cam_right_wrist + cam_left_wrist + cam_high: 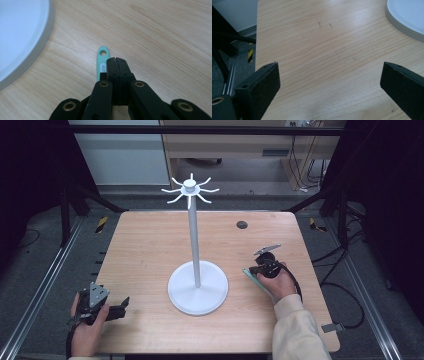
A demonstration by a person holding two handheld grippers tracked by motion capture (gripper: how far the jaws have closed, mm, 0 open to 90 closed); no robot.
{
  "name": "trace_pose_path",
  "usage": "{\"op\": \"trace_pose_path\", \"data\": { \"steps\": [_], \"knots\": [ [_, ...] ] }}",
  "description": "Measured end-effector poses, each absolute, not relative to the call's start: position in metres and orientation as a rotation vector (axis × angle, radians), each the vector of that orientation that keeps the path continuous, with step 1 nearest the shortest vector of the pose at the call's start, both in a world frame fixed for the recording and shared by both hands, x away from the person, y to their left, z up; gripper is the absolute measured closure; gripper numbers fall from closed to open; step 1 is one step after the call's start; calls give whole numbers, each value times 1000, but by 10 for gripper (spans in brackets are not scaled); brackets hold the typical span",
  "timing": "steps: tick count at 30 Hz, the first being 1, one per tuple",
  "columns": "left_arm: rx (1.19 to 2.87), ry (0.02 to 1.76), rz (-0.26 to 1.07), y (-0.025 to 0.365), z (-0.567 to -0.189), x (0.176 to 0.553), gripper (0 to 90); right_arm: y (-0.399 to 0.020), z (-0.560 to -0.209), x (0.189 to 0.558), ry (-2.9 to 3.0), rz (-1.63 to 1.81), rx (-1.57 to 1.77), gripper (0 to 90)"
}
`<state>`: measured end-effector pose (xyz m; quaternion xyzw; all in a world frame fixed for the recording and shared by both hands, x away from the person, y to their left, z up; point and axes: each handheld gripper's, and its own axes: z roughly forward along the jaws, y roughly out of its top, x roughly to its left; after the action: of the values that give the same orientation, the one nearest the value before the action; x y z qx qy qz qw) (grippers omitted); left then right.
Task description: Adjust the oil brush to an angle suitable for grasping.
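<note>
From above, my right hand-held gripper (261, 268) sits right of the white hook stand (196, 251), my left hand-held gripper (121, 306) low at the worktop (150, 250) edge. In the left gripper view its jaws stand wide, holding nothing. In the right gripper view the jaws are closed together, a mint-green handle (102, 62) with a hanging hole lying just beside them on the wood; whether they pinch it I cannot tell, so I judge that the next move needs a firm hold before lifting to a hook.

No legible text. A small white label (102, 67) on the mint-green handle (102, 62) beside the right gripper (116, 60) carries dark marks too small and blurred to read in the right gripper view.
</note>
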<state>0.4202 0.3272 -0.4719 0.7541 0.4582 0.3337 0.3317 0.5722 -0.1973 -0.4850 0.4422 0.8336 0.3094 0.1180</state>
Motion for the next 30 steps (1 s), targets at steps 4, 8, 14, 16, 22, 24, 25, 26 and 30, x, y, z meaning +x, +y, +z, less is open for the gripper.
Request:
{"op": "trace_pose_path", "data": {
  "steps": [4,8,14,16,22,24,25,26,30],
  "knots": [
    [1969,1198,873,327,-472,420,22,-192,-485,568,2502,922,1239,900],
    [1968,1192,880,327,-471,420,22,-185,-484,561,2564,929,1170,900],
    [1980,1177,883,324,-470,421,22,-182,-483,558,2579,909,1139,900],
    [1980,1176,883,324,-470,421,22,-181,-479,555,2569,907,1114,900],
    [1991,1165,888,321,-469,421,22,-188,-461,542,2524,903,1076,900],
    [2000,1160,888,319,-469,421,22,-191,-459,540,2521,883,1087,900],
    [2004,1158,888,318,-470,422,22,-192,-458,540,2520,872,1085,887],
    [2015,1155,888,317,-470,422,22,-192,-457,538,2524,847,1084,873],
    [2039,1142,891,314,-472,424,22,-198,-450,531,2528,790,1063,855]
  ]
}}
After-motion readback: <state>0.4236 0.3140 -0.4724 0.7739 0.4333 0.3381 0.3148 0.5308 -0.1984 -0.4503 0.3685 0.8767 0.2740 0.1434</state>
